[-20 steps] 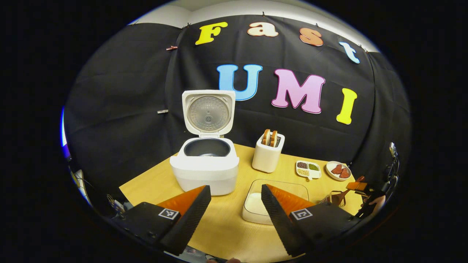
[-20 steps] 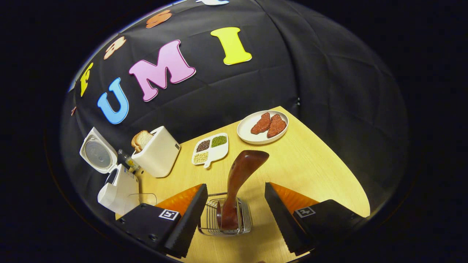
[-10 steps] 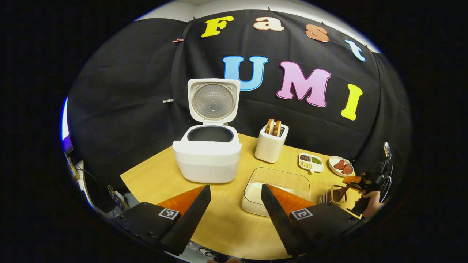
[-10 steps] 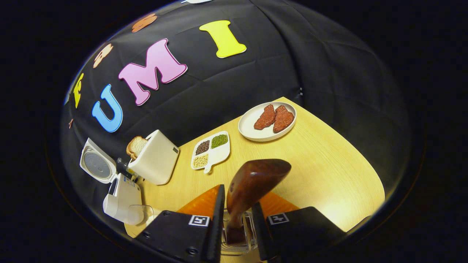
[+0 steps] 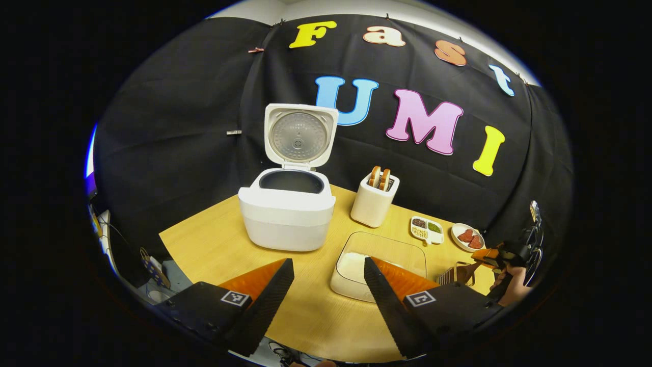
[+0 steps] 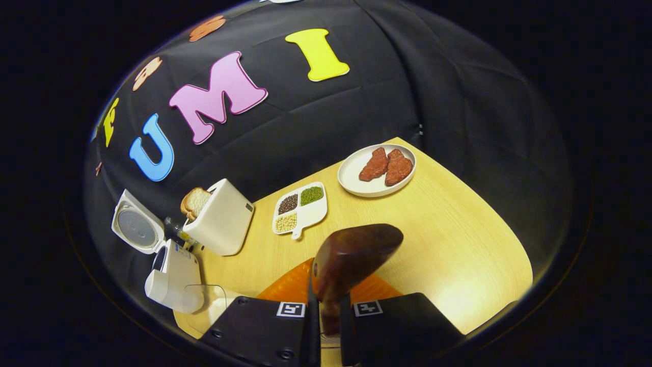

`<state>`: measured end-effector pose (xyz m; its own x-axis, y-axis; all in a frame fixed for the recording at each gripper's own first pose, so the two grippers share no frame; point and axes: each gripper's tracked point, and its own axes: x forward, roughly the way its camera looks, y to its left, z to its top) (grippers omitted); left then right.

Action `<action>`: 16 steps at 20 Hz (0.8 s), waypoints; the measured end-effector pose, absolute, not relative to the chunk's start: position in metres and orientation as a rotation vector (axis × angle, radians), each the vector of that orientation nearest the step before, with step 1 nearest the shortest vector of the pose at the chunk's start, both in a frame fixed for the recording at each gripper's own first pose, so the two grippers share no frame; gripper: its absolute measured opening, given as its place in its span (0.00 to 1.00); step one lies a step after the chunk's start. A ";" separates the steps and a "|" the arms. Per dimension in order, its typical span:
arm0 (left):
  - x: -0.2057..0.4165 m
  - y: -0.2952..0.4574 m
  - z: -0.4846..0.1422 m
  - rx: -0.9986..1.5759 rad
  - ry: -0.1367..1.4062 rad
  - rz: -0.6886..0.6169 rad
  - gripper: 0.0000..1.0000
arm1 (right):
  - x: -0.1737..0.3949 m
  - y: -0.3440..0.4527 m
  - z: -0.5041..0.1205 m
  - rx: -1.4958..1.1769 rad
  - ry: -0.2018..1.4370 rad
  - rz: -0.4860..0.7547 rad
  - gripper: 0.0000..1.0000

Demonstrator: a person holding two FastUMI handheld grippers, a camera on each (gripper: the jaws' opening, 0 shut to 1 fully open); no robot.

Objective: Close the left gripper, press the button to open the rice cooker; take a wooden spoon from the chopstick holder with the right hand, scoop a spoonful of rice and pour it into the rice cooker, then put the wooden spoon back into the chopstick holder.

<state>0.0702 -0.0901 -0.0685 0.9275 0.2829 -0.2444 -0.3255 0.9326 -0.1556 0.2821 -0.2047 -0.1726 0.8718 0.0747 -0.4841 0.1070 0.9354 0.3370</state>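
Note:
The white rice cooker (image 5: 286, 216) stands with its lid (image 5: 300, 135) up and its dark pot exposed; it also shows at the left (image 6: 170, 275) in the right gripper view. My left gripper (image 5: 328, 265) hangs open over the near table, well short of the cooker, with nothing between its fingers. A clear box of white rice (image 5: 379, 257) sits just beyond its right finger. My right gripper (image 6: 328, 313) is shut on the handle of the brown wooden spoon (image 6: 351, 252), whose broad end points up toward the camera. In the left gripper view the wire chopstick holder (image 5: 457, 275) stands at the far right, the right gripper (image 5: 501, 255) above it.
A white toaster (image 5: 374, 204) with bread slices stands right of the cooker. Beyond it lie a divided dish of beans (image 6: 298, 209) and a plate (image 6: 356, 186) with two pieces of meat. The table's right edge (image 6: 489, 204) is near. A hand (image 5: 512, 290) holds the right gripper.
The right gripper went from open around the spoon handle to shut on it. The left gripper drew back from the cooker, staying open.

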 end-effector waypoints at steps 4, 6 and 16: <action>0.066 -0.077 -0.070 -0.194 0.216 0.275 0.96 | 0.271 -0.201 -0.139 0.348 0.480 -0.023 0.20; 0.067 -0.072 -0.075 -0.214 0.224 0.240 0.96 | 0.264 -0.199 -0.121 0.338 0.460 -0.035 0.20; 0.068 -0.018 -0.093 -0.192 0.218 0.126 0.96 | 0.241 -0.136 -0.057 0.233 0.384 -0.034 0.19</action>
